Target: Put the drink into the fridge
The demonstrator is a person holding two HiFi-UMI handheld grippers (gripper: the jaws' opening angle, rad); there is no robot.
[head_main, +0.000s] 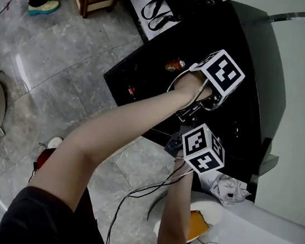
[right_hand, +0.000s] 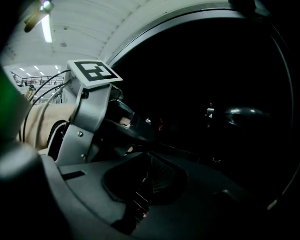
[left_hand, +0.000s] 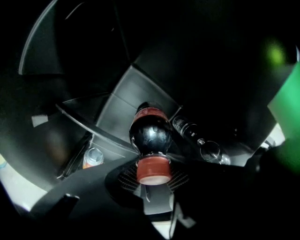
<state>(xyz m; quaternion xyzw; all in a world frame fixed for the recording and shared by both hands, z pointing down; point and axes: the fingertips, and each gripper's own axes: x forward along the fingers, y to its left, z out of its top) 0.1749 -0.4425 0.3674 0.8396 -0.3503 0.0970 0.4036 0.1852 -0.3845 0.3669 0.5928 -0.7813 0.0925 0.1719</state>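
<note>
My left claw (left_hand: pixel 152 174) clamps the cola bottle (left_hand: pixel 150 133) by its cap inside the fridge (left_hand: pixel 117 105), my right claw (right_hand: pixel 143 192) closed and empty; next, stand it down

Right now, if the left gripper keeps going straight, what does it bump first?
The left gripper holds a bottle, which would probably hit the grey fridge wall behind it first; depth is unclear.

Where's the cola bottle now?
Left gripper view, centre: cola bottle held by its red cap in the left gripper, inside the fridge, right of a can.
</note>
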